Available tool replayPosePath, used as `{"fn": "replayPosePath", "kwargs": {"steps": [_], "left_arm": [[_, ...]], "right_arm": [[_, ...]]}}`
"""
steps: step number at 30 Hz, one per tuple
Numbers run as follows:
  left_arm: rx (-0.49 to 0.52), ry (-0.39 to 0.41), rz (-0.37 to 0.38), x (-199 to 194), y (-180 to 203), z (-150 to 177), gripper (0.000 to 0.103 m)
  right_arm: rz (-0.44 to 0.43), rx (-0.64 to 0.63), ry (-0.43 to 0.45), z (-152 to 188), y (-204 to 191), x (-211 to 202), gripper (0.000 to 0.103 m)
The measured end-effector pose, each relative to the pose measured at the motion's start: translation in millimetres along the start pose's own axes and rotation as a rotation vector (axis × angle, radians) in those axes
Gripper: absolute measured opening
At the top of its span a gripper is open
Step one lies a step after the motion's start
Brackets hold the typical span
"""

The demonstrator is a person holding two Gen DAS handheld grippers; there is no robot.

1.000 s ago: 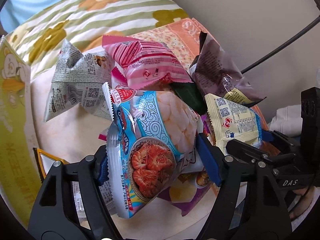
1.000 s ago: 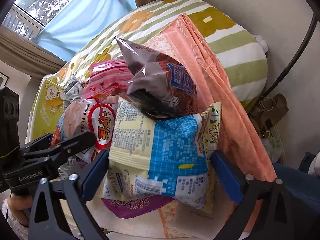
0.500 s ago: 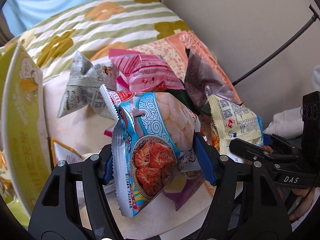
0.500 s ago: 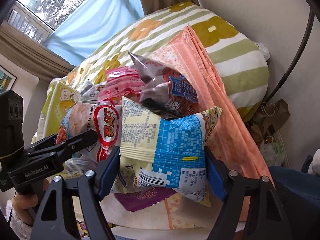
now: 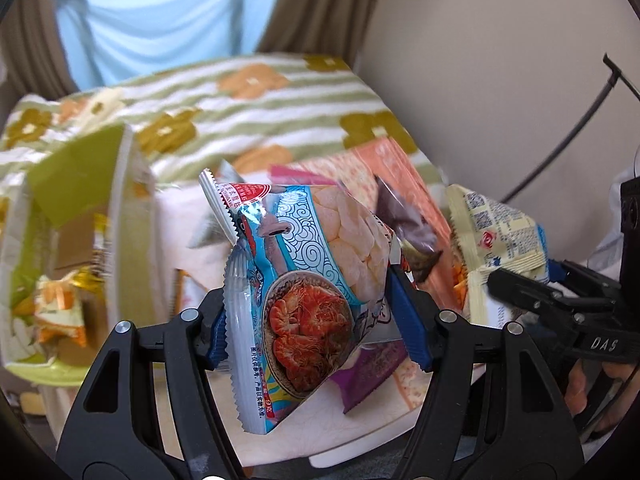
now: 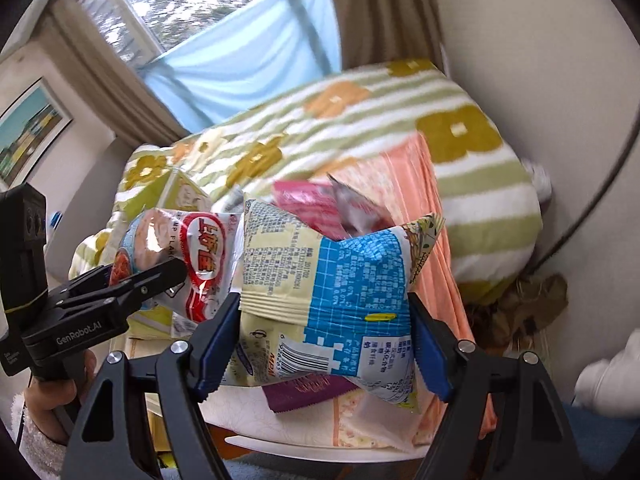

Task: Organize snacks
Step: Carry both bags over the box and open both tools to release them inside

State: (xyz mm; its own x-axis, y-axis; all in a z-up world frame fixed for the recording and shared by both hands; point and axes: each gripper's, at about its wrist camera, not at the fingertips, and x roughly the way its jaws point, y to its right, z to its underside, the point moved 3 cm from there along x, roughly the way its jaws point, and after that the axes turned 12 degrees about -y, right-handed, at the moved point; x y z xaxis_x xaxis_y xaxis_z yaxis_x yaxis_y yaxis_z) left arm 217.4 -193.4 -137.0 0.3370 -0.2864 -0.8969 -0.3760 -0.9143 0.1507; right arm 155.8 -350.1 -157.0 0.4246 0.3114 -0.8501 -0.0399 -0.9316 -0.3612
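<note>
Claws (image 5: 316, 320) (image 6: 326, 344) each clench a snack: "SHRIMP FLAKES" bag (image 5: 308, 280), blue-yellow packet (image 6: 336, 300).

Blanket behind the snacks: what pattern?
Green-and-white stripes with orange and olive flowers on the blanket; right wrist view.

Held snack packets: two, showing as shrimp-chip bag (image 5: 308, 280) and blue-yellow bag (image 6: 332, 300).
Grippers: two, left gripper (image 5: 316, 320) and right gripper (image 6: 324, 344).

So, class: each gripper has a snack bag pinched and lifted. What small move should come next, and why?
Probably carry the shrimp chip bag in the left gripper sideways toward the open green box; both bags hang clear of the pile, and that box already holds snacks.
</note>
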Motion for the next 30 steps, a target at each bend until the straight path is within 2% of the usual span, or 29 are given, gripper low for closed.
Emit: {"fn": "replayPosePath", "kwargs": {"steps": [8,16,23,30], "left_arm": [[-0.121,0.122,-0.1,-58,-48,6,0.064],[-0.226,0.173,-0.162,-88,-126,0,0.064],[-0.297,0.135,-0.187,-89,-219,-10,0.064],[-0.319,0.053,-0.182,-58,-314,-32,0.064]], "right_arm": [[-0.054,-0.167,0.045,-27,-48,-11,0.074],[-0.123,-0.337,0.046,-75,-137,15,0.074],[-0.158,-0.411,0.007,-107,-219,64,0.074],[-0.137,-0.422,-0.041,-135,-278,119,0.074]]}}
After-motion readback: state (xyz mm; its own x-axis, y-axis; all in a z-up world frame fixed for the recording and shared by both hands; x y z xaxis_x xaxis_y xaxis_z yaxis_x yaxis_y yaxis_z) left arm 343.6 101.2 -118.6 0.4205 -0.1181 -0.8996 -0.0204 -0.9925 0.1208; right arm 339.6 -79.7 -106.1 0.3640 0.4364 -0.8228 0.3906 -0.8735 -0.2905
